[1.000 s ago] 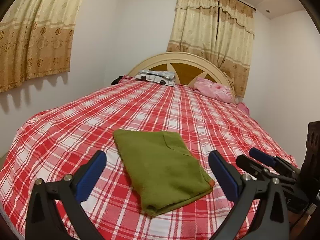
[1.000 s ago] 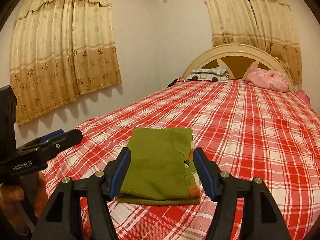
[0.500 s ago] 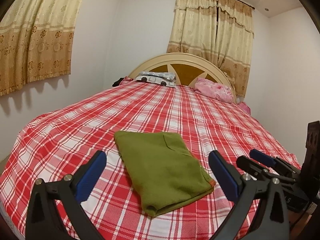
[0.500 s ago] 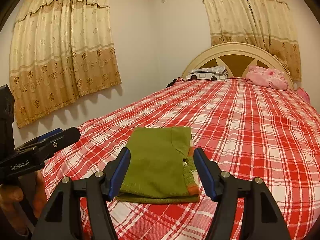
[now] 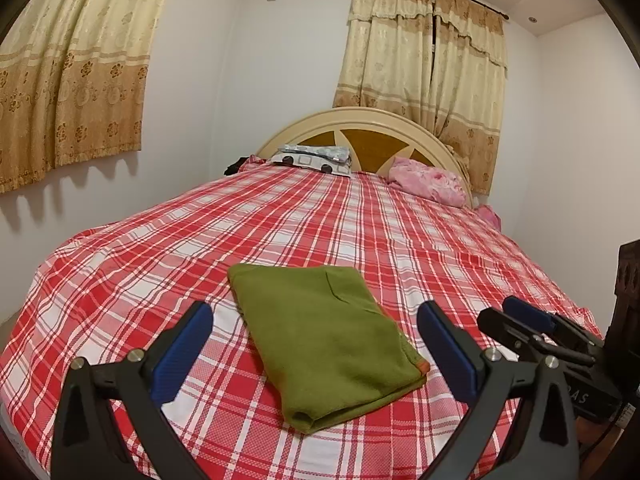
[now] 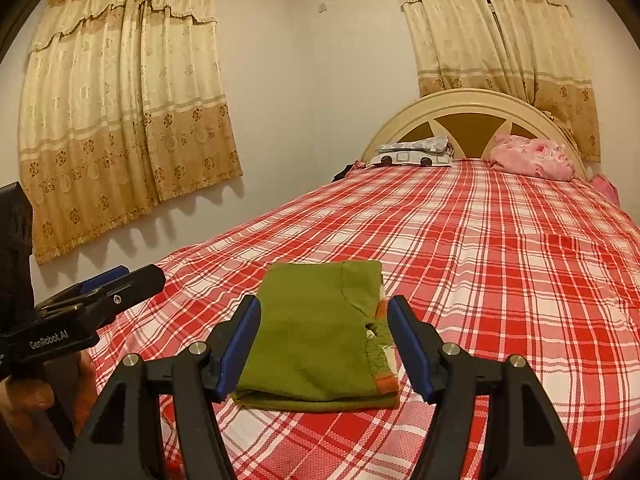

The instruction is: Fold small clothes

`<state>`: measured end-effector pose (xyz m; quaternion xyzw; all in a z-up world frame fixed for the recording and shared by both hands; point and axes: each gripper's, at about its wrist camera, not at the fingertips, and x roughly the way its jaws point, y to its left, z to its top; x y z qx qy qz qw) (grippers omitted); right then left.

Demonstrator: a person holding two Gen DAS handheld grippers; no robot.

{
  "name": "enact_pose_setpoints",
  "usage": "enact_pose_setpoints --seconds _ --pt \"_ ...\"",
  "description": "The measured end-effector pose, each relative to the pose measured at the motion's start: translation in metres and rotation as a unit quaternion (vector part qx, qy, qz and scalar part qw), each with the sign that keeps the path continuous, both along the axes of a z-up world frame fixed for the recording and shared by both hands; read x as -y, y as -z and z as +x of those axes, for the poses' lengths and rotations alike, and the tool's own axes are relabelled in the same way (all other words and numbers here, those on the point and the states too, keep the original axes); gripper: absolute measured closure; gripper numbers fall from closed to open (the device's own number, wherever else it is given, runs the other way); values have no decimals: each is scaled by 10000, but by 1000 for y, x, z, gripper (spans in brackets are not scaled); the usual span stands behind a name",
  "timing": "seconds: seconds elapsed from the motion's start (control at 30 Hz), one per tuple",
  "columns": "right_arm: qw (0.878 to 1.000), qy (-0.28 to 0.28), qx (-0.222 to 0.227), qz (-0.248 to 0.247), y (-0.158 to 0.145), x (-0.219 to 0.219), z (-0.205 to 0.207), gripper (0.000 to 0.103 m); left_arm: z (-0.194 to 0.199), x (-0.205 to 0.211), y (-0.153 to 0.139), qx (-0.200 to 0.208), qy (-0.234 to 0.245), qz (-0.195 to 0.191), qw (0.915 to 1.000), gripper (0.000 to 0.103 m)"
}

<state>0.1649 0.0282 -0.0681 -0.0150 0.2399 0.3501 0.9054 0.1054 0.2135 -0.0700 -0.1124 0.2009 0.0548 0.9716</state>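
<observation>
A green garment (image 5: 326,336) lies folded into a flat rectangle near the foot of the bed; it also shows in the right wrist view (image 6: 320,336), with an orange trim at its right edge. My left gripper (image 5: 316,340) is open and empty, held back above the garment's near end. My right gripper (image 6: 322,336) is open and empty, its blue pads either side of the garment's near edge but raised off it. Each gripper shows in the other's view: the right one (image 5: 532,324) at the right, the left one (image 6: 116,286) at the left.
The bed (image 5: 280,224) carries a red and white checked sheet. A patterned pillow (image 5: 316,156) and a pink bundle (image 5: 428,180) lie at the curved headboard (image 5: 360,128). Curtains hang on two walls. A dark wooden piece (image 5: 628,280) stands at the right.
Both grippers have drifted slightly back and up from the garment. The garment has not moved and both grippers stay open.
</observation>
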Motion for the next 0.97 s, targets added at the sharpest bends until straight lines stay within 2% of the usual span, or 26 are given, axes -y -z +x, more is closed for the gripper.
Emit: enact_pose_setpoints --seconds 0.43,0.53,0.73,0.83,0.97 --pt "10000 23 -8 46 1 2 0 36 1 1 0 -82 16 68 9999 0" --pt "10000 22 -7 47 1 2 0 36 0 1 -1 -54 -91 121 9999 0" --pt "10000 25 -13 48 1 2 0 36 -3 -5 -2 50 -103 -48 9999 0" --pt "10000 25 -12 41 1 2 0 36 -3 -4 -2 84 -108 84 9999 0" --pt "10000 19 -16 34 2 2 -2 36 -2 -3 -3 107 -61 79 9999 0"
